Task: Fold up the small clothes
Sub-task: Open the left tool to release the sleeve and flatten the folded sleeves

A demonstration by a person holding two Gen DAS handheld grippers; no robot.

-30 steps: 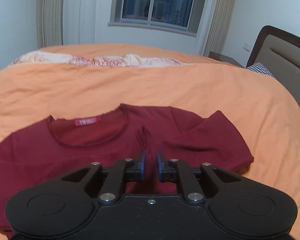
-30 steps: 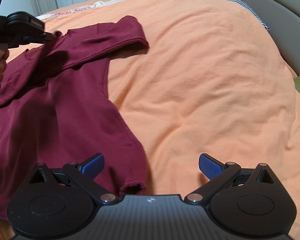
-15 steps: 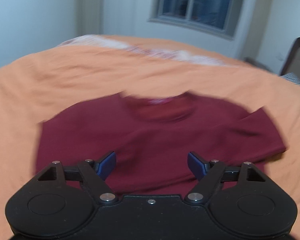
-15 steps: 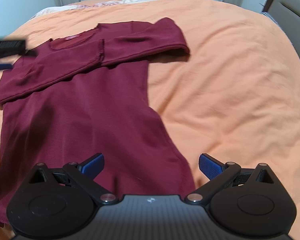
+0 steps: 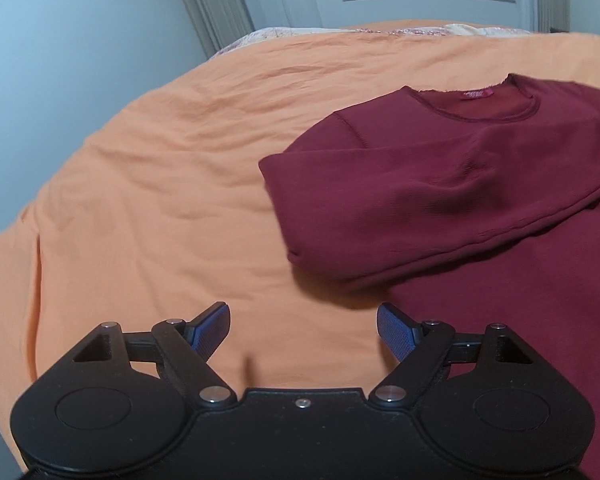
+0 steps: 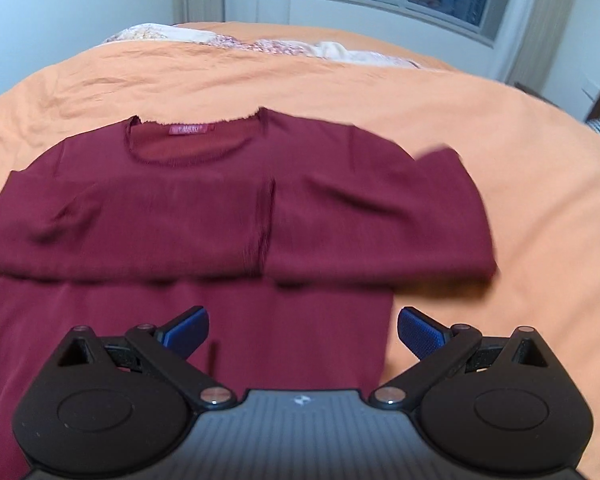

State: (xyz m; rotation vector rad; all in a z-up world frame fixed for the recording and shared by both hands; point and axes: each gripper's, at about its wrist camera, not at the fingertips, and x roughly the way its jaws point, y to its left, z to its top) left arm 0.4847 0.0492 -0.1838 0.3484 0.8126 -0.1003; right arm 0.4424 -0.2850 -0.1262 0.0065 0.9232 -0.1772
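A maroon long-sleeved shirt [image 6: 188,312] lay face up on the orange bedspread [image 5: 160,168], collar toward the window, both sleeves folded across the chest so their cuffs met near the middle. The left gripper [image 5: 303,330] hovered over bare bedspread just beside the shirt's side edge, fingers spread wide and empty. The right gripper [image 6: 303,330] hung over the lower body of the shirt, fingers likewise wide and holding nothing. The knit looked thin, soft and limp; it would likely drape and slide, so a pinch at the hem corners or side seams seemed the surest hold. A pink neck label [image 6: 191,129] showed inside the collar, its writing too blurred to read.
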